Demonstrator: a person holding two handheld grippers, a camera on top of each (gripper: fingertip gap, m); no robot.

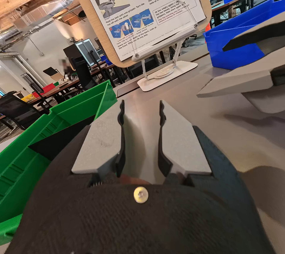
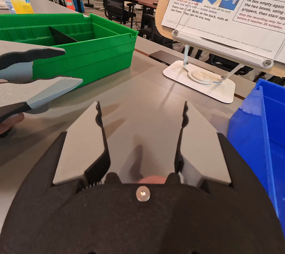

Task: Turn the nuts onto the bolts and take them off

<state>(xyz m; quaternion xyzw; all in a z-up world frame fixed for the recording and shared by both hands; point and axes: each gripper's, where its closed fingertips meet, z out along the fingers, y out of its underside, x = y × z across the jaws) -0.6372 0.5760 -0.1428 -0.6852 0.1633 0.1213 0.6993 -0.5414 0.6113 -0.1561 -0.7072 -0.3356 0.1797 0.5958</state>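
Grippers, two, both hovering low over bare grey bench (image 2: 146, 95) with nothing between their fingers. Left gripper (image 1: 141, 107) is standing released, jaws parted to a moderate gap; right gripper (image 2: 141, 107) is standing released too, jaws spread wider. Each is showing in the other's view, turned on its side and likewise holding nothing. Nuts and bolts: none is showing in either view, so where they are lying, and which way their long axes are running, cannot be told. Green bin (image 2: 86, 49) is sitting toward the left side of the bench, just beside the left gripper and well apart from the right one; a black divider (image 2: 61, 36) is splitting it into compartments, and the parts of the floor that are showing look empty. Blue bin (image 2: 252, 138) is sitting at the right side, just beside the right gripper; its inside is hidden from both cameras. Judgement: each gripper is lying nearer its own bin, and the coming reach is depending on whichever bin is holding the parts. Instruction sheet on a white stand (image 2: 200, 80) is occupying the far middle of the bench, between the bins.
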